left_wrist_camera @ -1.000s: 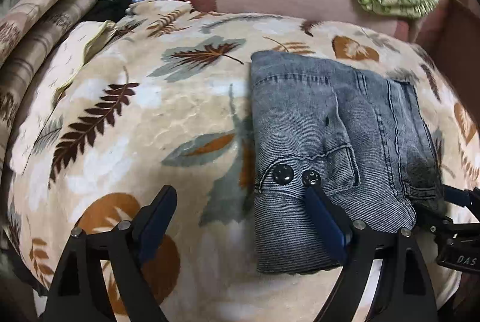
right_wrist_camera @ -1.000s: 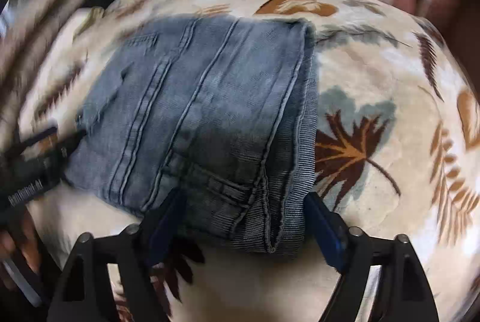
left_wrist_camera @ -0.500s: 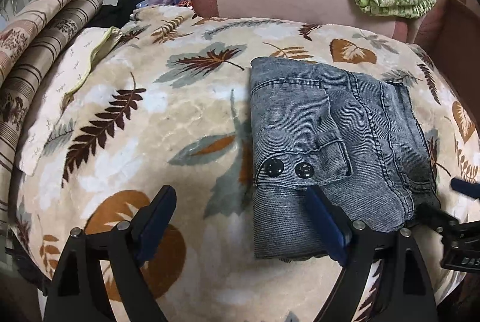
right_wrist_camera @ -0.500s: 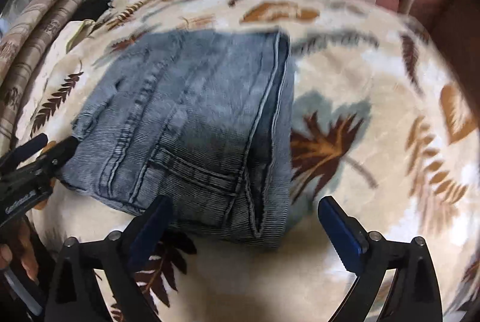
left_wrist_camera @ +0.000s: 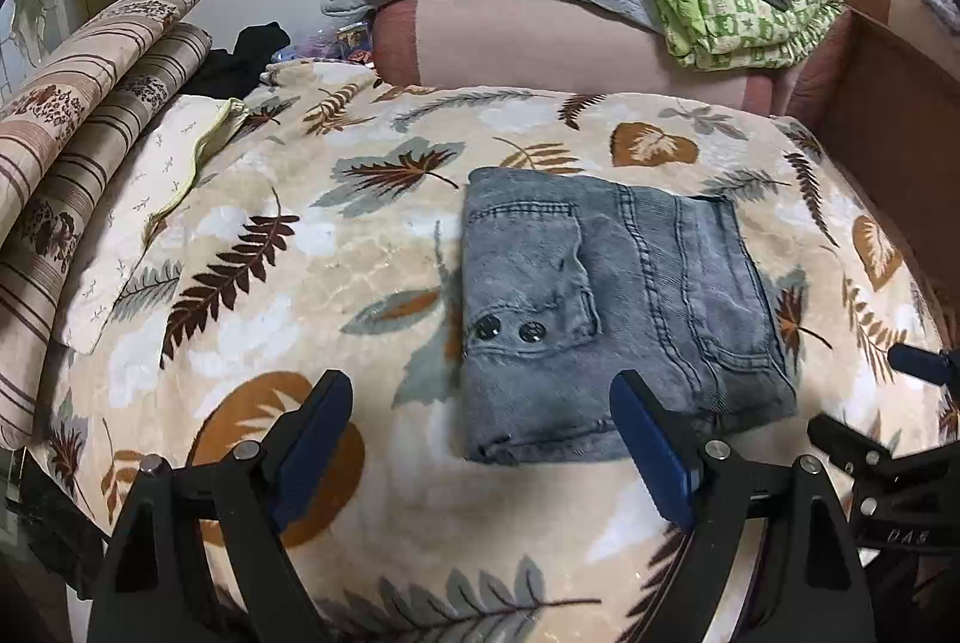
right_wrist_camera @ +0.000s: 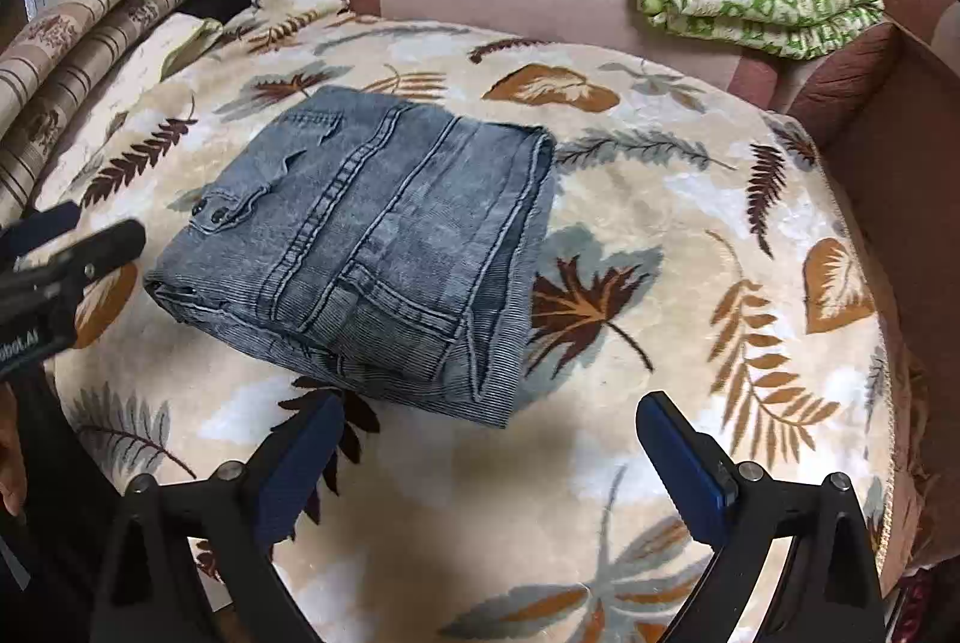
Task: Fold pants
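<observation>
The folding looks finished, judging by how things lie: the pants sit as a compact, squarish denim bundle on the leaf-patterned blanket covering the bed, and neither tool has hold of them. Starting at the left, the left gripper hovers at the near edge of the bed with its jaws spread wide and nothing between them; its right jaw overlaps the bundle's near edge in the left wrist view, but whether it touches the cloth I cannot tell. The bundle lies a little right of middle in that view, pocket flap with two dark snaps on top at its left, seams running near to far, layered edges showing at the near side. Further right, the right gripper is likewise released and wide, hanging just near the bundle's right corner and clear of it. If anything remains, it is probably only a light press to flatten the slightly puffed near edge, or drawing both tools away; either calls for empty jaws and no dragging, since the stacked layers could slide apart.
</observation>
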{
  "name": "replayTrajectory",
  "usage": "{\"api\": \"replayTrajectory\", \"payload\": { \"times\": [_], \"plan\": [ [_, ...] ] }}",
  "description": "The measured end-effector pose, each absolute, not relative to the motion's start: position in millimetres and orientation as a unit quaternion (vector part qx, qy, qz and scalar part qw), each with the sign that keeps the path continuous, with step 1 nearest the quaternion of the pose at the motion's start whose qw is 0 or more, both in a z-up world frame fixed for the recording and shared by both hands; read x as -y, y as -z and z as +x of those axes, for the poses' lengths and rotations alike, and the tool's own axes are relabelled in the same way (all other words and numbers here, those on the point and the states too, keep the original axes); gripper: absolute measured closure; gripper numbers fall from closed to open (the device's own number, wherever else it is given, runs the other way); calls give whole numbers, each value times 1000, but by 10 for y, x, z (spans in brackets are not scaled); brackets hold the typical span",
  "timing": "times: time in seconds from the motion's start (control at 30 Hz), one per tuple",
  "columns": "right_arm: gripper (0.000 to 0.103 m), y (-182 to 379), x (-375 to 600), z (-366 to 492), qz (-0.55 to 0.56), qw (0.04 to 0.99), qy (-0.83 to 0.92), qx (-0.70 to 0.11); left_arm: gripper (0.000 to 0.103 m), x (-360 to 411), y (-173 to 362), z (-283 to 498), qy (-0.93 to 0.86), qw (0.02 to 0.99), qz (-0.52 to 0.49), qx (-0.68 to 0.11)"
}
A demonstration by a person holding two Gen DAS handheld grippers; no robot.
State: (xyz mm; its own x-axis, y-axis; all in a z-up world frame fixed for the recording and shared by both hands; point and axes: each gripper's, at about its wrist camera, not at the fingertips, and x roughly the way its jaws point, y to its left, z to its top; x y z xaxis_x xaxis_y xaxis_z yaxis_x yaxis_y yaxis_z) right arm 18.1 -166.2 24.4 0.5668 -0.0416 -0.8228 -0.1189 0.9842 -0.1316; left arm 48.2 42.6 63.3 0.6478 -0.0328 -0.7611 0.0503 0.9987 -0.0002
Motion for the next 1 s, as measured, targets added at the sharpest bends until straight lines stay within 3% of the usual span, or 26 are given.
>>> {"api": "replayTrajectory", "payload": {
  "times": [0.43, 0.63, 1.0],
  "plan": [
    [3, -167, 1923, 284, 71, 871, -59, -482, 15, -610, -424, 415, 7, 892, -13, -451],
    [3, -142, 1881, 134, 33, 876, -44, -479, 15, -440, -519, 365, 35, 893, -15, -448],
    [3, -702, 1849, -161, -66, 908, -9, -414, 14, -201, -928, 168, 74, 911, -13, -406]
  ]
}}
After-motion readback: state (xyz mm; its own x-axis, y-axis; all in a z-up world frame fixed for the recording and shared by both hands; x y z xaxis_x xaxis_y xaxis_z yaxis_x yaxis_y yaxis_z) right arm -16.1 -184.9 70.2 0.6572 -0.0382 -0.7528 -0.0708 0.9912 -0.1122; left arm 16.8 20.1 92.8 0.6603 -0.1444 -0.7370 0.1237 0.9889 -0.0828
